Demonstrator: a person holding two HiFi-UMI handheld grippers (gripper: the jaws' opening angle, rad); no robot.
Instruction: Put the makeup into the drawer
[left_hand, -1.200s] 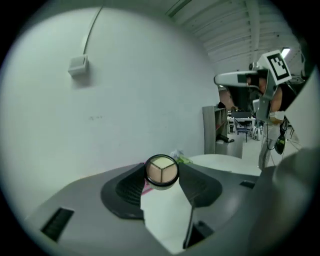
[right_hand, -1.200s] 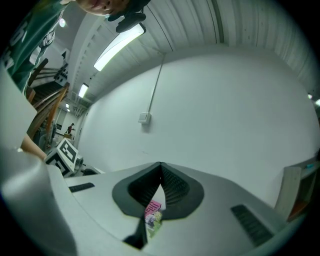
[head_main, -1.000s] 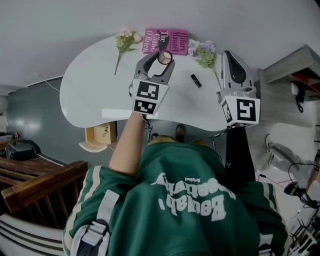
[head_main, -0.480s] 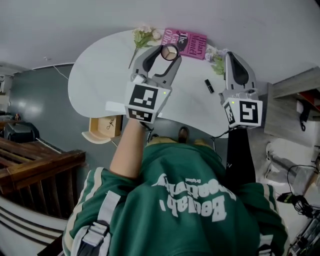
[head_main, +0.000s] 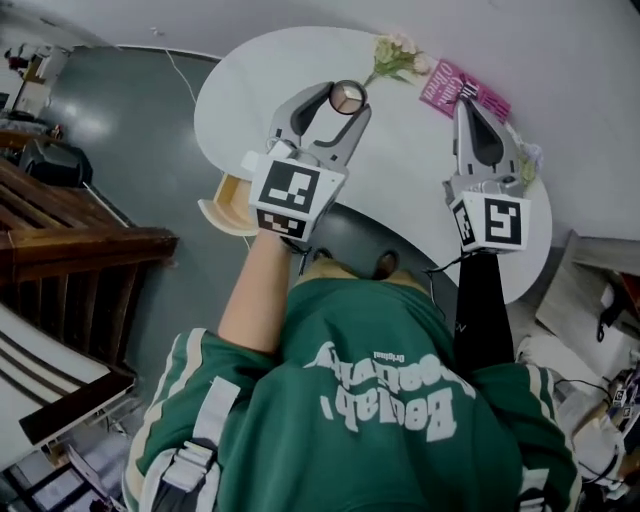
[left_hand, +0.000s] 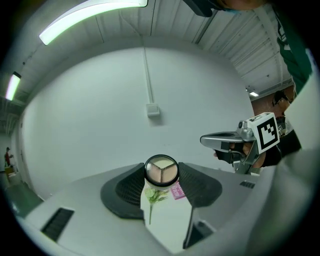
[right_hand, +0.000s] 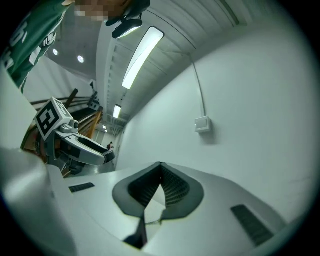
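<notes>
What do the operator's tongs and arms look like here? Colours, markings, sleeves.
The left tongs and right tongs are light grey tapered shells with black ribbed pads inside. Each carries a white cube with black square markers. The left arm is bare below a green short sleeve with white stripes. The right arm wears a black sleeve.

The right gripper (right_hand: 160, 164) points level at a plain white wall (right_hand: 250, 90), the tips of its jaws touching and nothing held between the dark ribbed pads (right_hand: 175, 187). A sliver of white table (right_hand: 152, 201) shows below them. A small box (right_hand: 202, 123) sits on the wall, a cable (right_hand: 196, 82) rising from it toward a ceiling strip light (right_hand: 142, 50). At left, the left gripper (right_hand: 109, 154) with its marker cube juts in before a wooden railing (right_hand: 93, 124); a green sleeve (right_hand: 30, 35) fills the upper corner.
</notes>
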